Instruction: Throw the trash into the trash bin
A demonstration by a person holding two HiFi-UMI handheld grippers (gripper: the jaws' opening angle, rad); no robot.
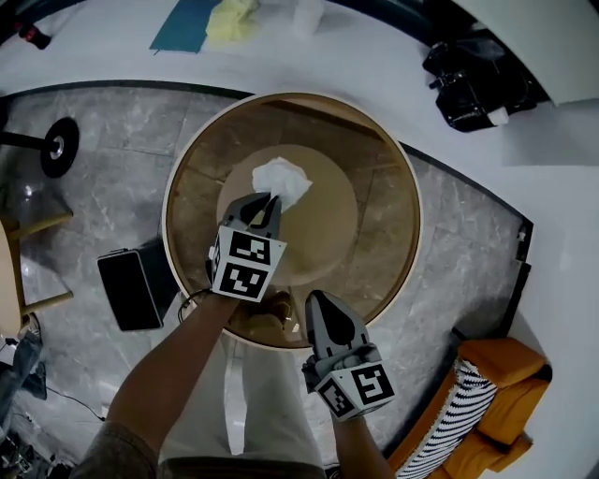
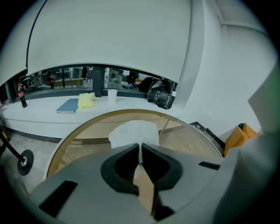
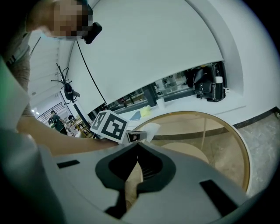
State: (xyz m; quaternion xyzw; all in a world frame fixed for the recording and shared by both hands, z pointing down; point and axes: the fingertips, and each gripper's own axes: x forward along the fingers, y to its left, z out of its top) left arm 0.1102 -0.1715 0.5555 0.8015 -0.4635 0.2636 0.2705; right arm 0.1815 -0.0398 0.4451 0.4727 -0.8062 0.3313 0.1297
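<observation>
A crumpled white tissue (image 1: 285, 180) hangs over the round glass table (image 1: 402, 187) with a wooden rim. My left gripper (image 1: 269, 198) is shut on the tissue's near edge. In the left gripper view the tissue (image 2: 133, 132) bulges out beyond the closed left gripper (image 2: 140, 151), with a thin strip pinched between the jaws. My right gripper (image 1: 316, 297) hovers at the table's near edge, behind and to the right of the left one. Its jaws are shut and empty in the right gripper view (image 3: 137, 144). That view also has the tissue (image 3: 151, 130). I see no trash bin that I can make out.
A black box-shaped thing (image 1: 136, 285) stands on the floor left of the table. An orange chair with a striped cushion (image 1: 477, 384) is at the lower right. The white curved counter behind holds a blue book (image 1: 182, 23), a yellow cloth (image 1: 231, 19) and a black bag (image 1: 477, 79).
</observation>
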